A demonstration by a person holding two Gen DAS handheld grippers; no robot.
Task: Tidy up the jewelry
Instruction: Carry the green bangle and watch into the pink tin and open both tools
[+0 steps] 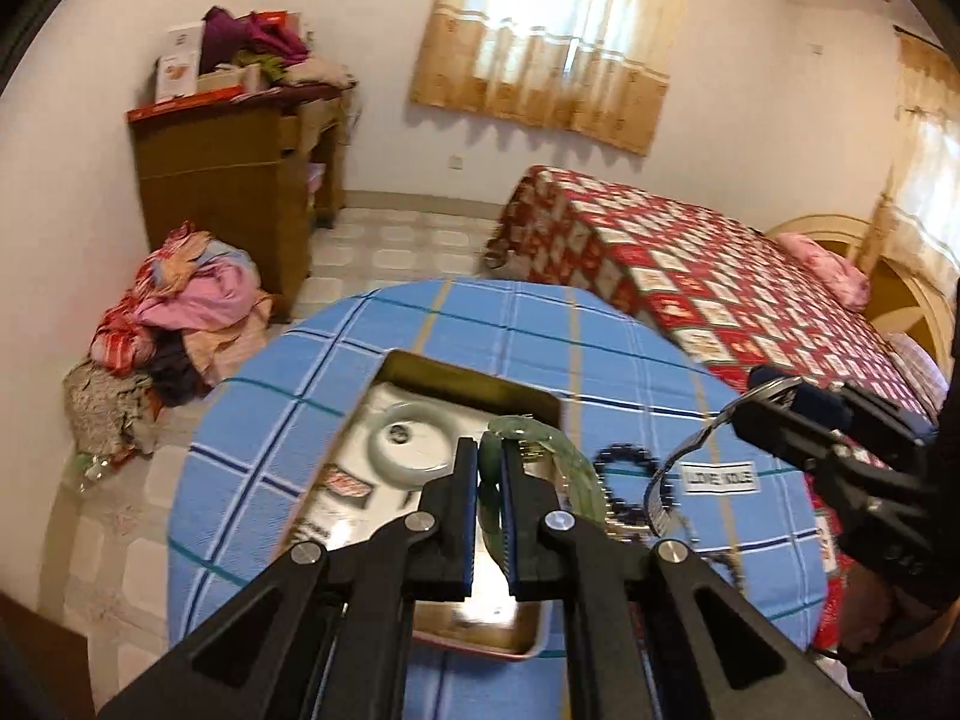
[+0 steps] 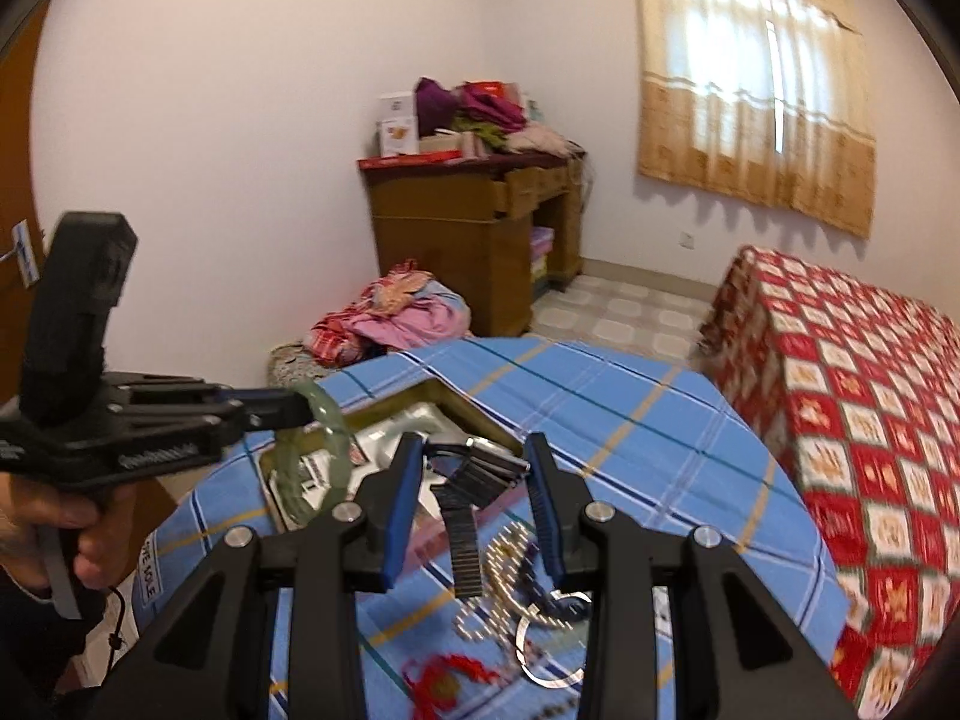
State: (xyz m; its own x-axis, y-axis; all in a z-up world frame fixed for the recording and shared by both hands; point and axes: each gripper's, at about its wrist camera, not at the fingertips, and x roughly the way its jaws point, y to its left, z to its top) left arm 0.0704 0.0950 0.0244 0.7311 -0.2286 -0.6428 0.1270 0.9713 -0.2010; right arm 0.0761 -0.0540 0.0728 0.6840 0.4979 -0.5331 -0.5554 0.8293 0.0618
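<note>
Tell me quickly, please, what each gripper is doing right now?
Left gripper: shut on the green bangle.
Right gripper: holding the metal watch by its case, band dangling.

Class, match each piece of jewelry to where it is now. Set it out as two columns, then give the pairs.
1 green bangle
2 white bangle
3 watch
4 dark beads

A in the box
B on the cloth
C in the left gripper
D in the right gripper

Pairs: 1-C, 2-A, 3-D, 4-B

Both black tools [image 1: 489,468] [image 2: 474,474] have blue pads and silver screws.
</note>
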